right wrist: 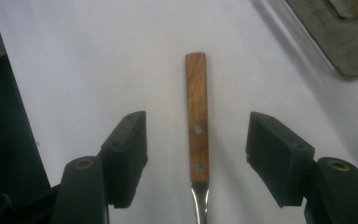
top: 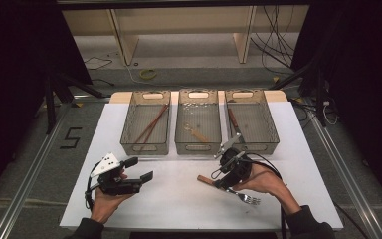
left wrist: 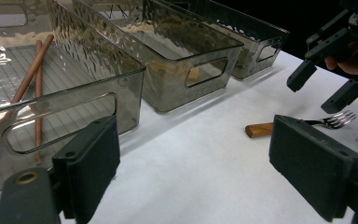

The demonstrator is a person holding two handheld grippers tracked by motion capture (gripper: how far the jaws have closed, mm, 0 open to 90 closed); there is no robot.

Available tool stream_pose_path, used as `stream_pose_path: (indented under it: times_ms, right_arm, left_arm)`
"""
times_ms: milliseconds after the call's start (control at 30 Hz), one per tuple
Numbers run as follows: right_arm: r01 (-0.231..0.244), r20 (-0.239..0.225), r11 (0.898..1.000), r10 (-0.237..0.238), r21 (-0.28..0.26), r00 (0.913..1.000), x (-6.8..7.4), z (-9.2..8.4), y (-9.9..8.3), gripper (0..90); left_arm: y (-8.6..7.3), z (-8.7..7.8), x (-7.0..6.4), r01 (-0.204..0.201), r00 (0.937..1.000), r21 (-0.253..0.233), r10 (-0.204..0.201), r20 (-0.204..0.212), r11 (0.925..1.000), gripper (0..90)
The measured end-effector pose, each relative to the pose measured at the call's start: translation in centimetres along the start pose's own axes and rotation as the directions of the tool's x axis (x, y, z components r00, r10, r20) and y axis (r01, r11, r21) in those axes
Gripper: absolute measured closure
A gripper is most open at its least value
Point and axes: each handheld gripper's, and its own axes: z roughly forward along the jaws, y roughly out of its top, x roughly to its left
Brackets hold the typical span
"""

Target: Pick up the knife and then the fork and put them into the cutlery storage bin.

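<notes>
Right gripper (top: 222,174), lower centre of the high view, hovers over the fork (right wrist: 197,122) with its jaws partly open on either side of the wooden handle, pads clear of it and holding nothing. The fork lies flat on the white counter (top: 179,199), tines toward the lower right of that view. Left gripper (top: 137,169), lower left, is wide open and empty. Step in hand, as judged: the approach to grasp the fork; the next move calls for lowering and closing squarely on the handle. Farther up stand three smoked bins: left bin (top: 145,122) with chopsticks (top: 150,124), middle bin (top: 198,122), right bin (top: 251,119). A "5" (top: 71,138) is marked on the floor, left of the counter.
</notes>
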Motion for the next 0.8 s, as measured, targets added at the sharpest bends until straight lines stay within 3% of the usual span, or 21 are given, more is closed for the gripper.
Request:
stream_pose_path:
  times_ms: [333, 800]
  right_arm:
    - [0.026, 0.022, 0.997, -0.027, 0.077, 0.9994, 0.1, 1.5, -0.4, 45.0]
    - [0.037, 0.042, 0.988, -0.044, 0.148, 0.9982, 0.1, 2.6, -0.7, 60.2]
  left_arm:
    - [0.0, 0.0, 0.0, -0.001, 1.0000, -0.001, 0.001, 0.002, 1.0000, 15.8]
    - [0.0, 0.0, 0.0, -0.003, 1.0000, 0.000, 0.003, 0.003, 1.0000, 15.8]
